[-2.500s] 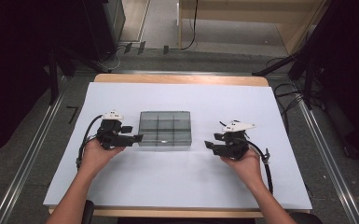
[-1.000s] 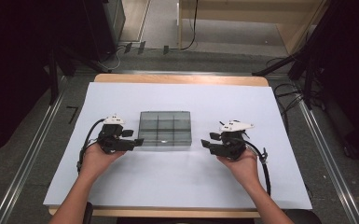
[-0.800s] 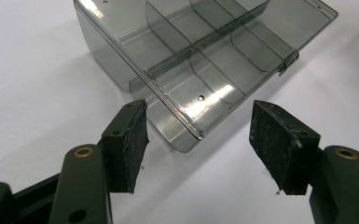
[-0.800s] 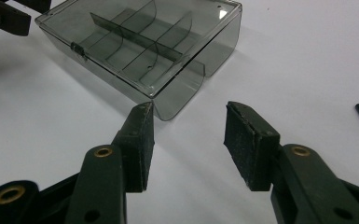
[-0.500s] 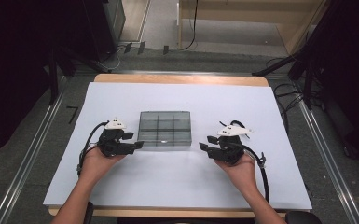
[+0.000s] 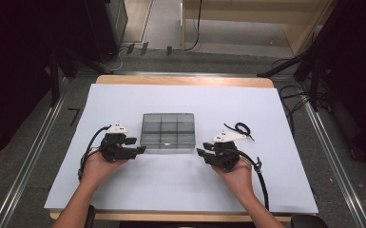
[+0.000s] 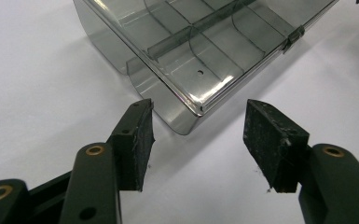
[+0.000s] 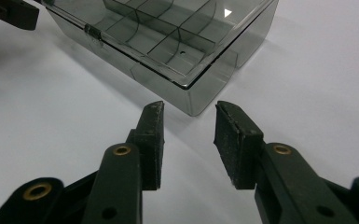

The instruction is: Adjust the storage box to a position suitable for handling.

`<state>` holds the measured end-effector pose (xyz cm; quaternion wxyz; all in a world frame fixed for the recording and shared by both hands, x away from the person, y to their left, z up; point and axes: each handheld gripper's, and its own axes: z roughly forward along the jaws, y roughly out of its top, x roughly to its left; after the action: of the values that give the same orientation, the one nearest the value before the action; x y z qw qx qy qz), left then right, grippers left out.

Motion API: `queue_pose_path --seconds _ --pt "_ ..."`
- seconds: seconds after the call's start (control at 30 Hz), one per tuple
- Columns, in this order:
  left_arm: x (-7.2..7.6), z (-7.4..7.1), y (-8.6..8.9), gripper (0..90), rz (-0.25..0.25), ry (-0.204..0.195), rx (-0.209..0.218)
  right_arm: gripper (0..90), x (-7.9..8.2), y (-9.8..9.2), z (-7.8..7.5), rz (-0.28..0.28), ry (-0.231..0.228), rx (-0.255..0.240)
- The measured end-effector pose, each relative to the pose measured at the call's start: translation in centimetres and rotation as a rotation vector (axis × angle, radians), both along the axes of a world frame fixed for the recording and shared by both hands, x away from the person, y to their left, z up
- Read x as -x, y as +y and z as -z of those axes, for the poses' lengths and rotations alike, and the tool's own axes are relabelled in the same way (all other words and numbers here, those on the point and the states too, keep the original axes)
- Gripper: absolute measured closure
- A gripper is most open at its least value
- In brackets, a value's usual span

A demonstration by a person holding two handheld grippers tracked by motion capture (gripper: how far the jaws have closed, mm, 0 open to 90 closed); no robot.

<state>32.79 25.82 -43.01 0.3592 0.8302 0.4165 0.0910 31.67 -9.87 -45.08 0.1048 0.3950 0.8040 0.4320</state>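
A smoky clear plastic compartment box (image 6: 167, 132) lies closed in the middle of the white table sheet (image 6: 180, 190). My left gripper (image 6: 140, 150) is open at the box's near left corner (image 7: 186, 119), which sits just ahead of its spread jaws. My right gripper (image 6: 199, 153) is open at the near right corner (image 8: 193, 105), its jaws a little narrower and just short of the box. Nothing lies between either pair of jaws. A small latch (image 7: 293, 37) shows on the front edge of the lid.
A black cable loop (image 6: 240, 128) lies on the sheet right of the box. Dividers split the box into several empty cells (image 8: 168, 44). The table's wooden edge (image 6: 185, 80) runs along the far side, with floor cables beyond.
Both hands have drawn inward and slightly toward the near edge, bringing each gripper closer to a near corner of the box. The box has not moved.
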Motion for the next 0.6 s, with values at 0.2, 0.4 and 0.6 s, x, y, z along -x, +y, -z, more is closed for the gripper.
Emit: queue_pose_path --seconds 0.2,0.4,0.6 --pt "-0.05 0.15 -0.02 49.7 -0.006 0.006 -0.005 71.3 -0.34 0.51 0.25 0.002 0.003 0.007" --pt "-0.07 0.42 0.15 55.3 -0.015 0.027 -0.005 73.3 -0.39 0.97 0.64 -0.002 0.007 0.019" --pt "-0.24 0.70 0.27 63.8 -0.020 0.060 0.007 75.8 -0.63 1.07 0.76 -0.003 0.013 0.011"
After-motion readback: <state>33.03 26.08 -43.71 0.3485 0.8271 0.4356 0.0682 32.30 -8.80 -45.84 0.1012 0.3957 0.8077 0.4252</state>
